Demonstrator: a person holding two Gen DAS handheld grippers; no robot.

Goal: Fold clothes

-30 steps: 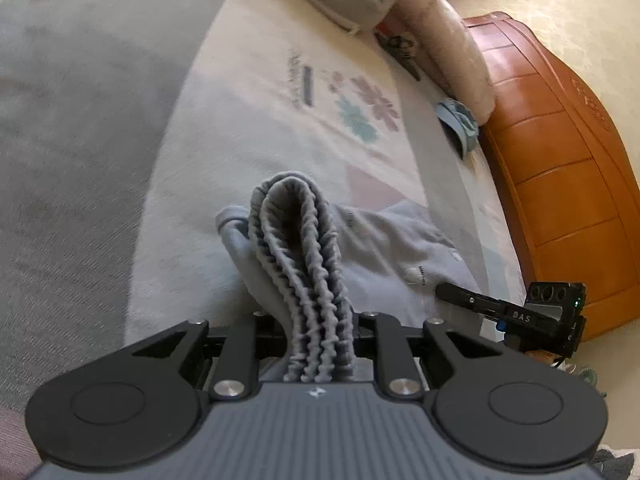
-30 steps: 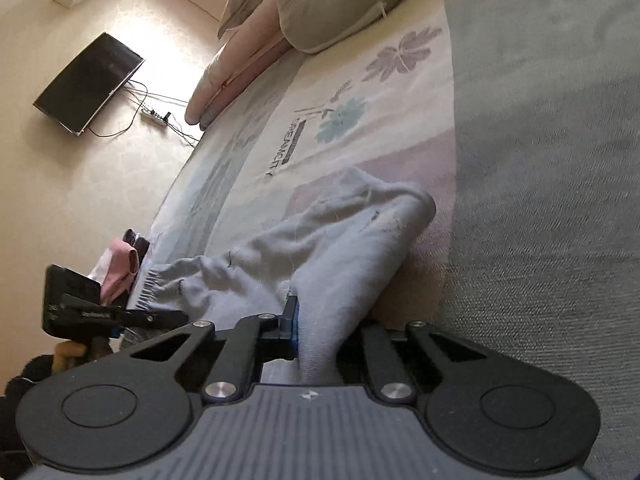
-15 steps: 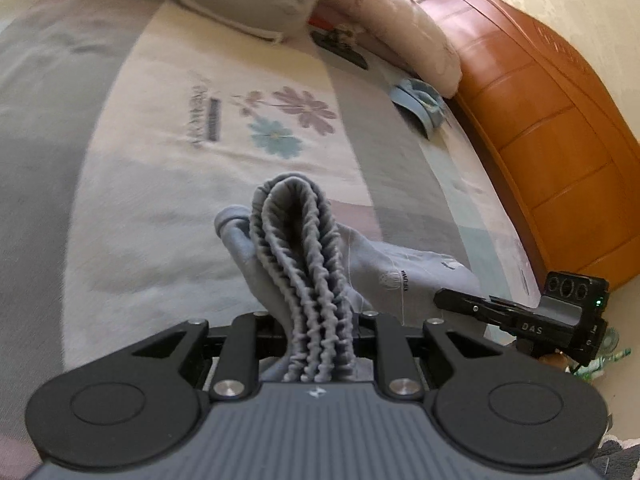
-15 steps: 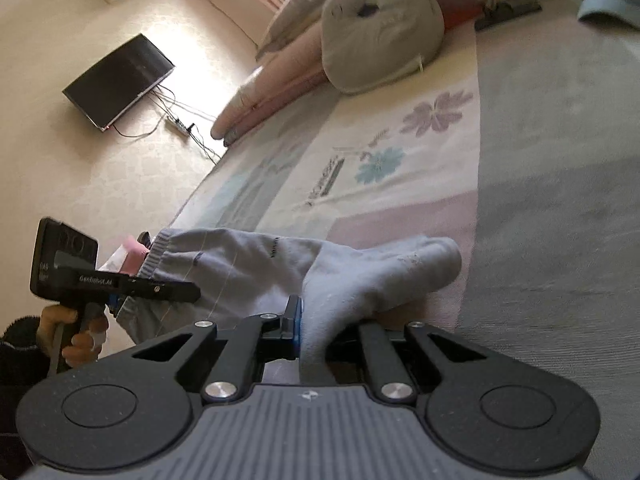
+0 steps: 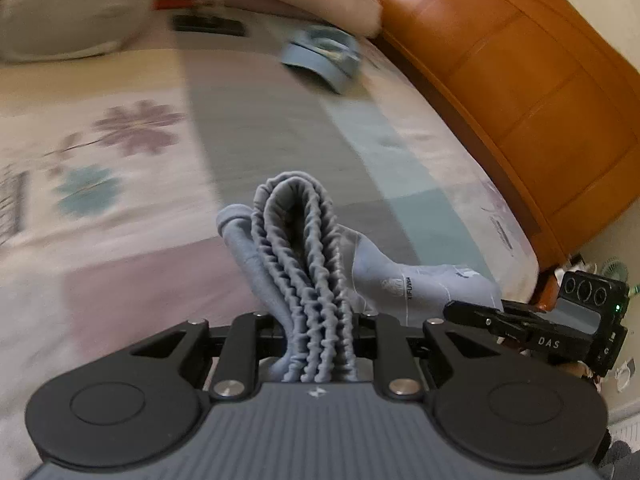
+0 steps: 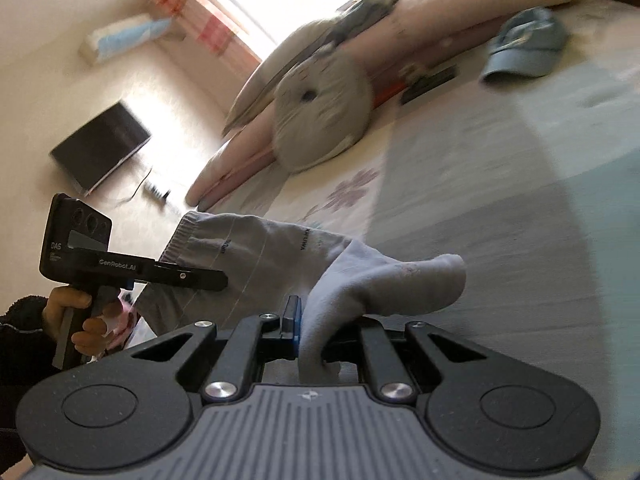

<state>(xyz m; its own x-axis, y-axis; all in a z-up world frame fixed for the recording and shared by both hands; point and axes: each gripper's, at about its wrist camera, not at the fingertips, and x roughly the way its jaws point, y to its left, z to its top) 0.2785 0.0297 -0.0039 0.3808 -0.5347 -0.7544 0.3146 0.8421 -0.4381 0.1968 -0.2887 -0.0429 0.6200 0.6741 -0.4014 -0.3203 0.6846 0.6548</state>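
Observation:
A pair of light grey trousers (image 5: 420, 284) hangs stretched between my two grippers above the bed. My left gripper (image 5: 318, 332) is shut on the bunched, ribbed elastic waistband (image 5: 304, 248), which loops up in front of the camera. My right gripper (image 6: 316, 332) is shut on the other end of the grey trousers (image 6: 272, 252), a fold of cloth bulging out over its jaws. Each gripper shows in the other's view: the right gripper (image 5: 472, 314) at lower right, the left gripper (image 6: 208, 280) at left, held by a hand in a dark sleeve.
The bed's patterned cover (image 5: 280, 128) lies below. A blue cap (image 5: 320, 58) sits near the pink pillows (image 6: 460, 12) and a round grey cushion (image 6: 324, 120). A wooden headboard (image 5: 520, 92) borders the bed. A dark flat screen (image 6: 100, 148) lies on the floor.
Both grippers have risen and swung toward the pillows, lifting the trousers off the bed and stretching them. The views are now motion-blurred. Both grips are unchanged.

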